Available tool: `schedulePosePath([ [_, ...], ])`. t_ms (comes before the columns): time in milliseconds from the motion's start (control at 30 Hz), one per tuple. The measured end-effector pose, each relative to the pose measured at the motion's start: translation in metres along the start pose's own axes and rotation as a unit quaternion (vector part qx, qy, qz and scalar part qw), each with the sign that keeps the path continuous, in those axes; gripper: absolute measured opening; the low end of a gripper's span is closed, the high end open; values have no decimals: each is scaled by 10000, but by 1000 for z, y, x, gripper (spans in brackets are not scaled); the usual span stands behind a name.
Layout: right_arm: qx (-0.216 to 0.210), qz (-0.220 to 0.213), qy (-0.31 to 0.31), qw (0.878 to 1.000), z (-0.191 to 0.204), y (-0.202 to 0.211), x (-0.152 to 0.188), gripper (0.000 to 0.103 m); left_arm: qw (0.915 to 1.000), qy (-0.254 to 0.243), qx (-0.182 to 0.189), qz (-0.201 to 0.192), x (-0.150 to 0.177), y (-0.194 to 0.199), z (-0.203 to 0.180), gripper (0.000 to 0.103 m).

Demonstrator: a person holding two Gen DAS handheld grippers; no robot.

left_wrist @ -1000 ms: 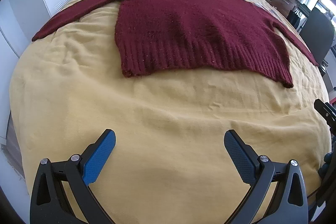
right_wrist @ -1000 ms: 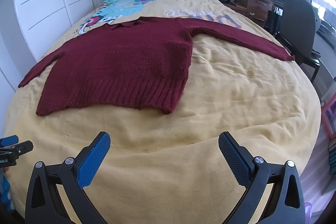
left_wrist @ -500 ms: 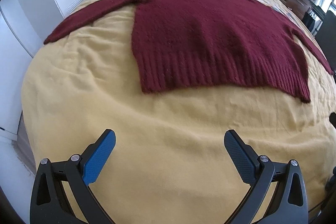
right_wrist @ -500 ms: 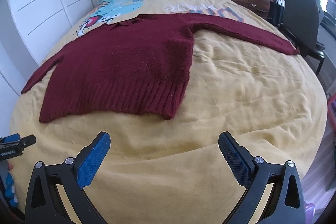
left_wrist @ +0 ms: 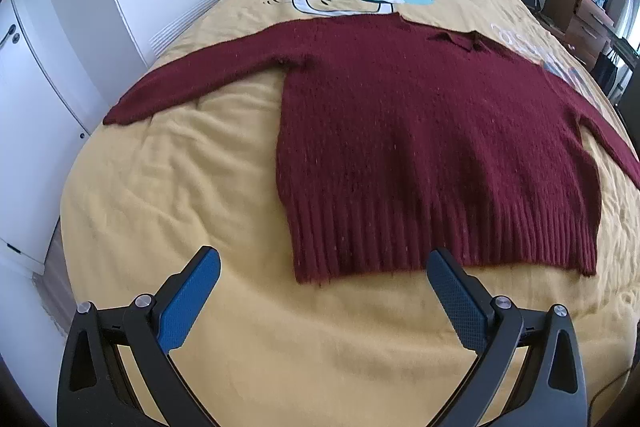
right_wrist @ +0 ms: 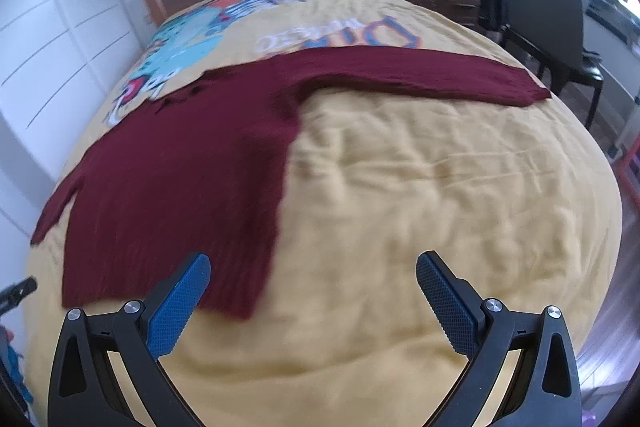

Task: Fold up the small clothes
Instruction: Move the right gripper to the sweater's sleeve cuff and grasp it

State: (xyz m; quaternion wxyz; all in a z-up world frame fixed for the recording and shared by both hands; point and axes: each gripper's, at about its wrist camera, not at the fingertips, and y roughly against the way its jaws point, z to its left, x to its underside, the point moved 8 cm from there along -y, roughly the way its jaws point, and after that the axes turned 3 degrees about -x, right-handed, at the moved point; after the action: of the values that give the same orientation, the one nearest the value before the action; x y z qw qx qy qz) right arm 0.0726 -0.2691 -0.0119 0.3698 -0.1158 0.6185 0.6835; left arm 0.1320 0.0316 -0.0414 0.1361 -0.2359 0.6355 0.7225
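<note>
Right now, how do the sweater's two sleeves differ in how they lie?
The left sleeve slants down toward the wardrobe side, its cuff nearer the foot of the bed; the right sleeve stretches almost straight sideways toward the chair side. Both lie flat, unfolded, on the yellow bedspread.

Maroon knit sweater lies flat, unfolded, sleeves spread

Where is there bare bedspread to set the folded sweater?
Bare yellow bedspread lies between the left sleeve and the hem, and again right of the body under the right sleeve. The foot strip by both open grippers is bare; the printed head end adjoins the collar.
</note>
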Motion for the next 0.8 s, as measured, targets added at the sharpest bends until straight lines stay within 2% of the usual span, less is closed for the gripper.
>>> schedulePosePath([
  [267,151,-92,-830,9964,-84,-40,-46,103,9998,169,-93,58,-22,-6,3,102],
  [600,492,-225,-2124,9757,-211,-81,-98,103,9984,429,-235,293,-31,-22,10,102],
  [800,517,-249,-2475,9672,-256,-94,-115,103,9971,531,-341,435,-32,-31,13,102],
])
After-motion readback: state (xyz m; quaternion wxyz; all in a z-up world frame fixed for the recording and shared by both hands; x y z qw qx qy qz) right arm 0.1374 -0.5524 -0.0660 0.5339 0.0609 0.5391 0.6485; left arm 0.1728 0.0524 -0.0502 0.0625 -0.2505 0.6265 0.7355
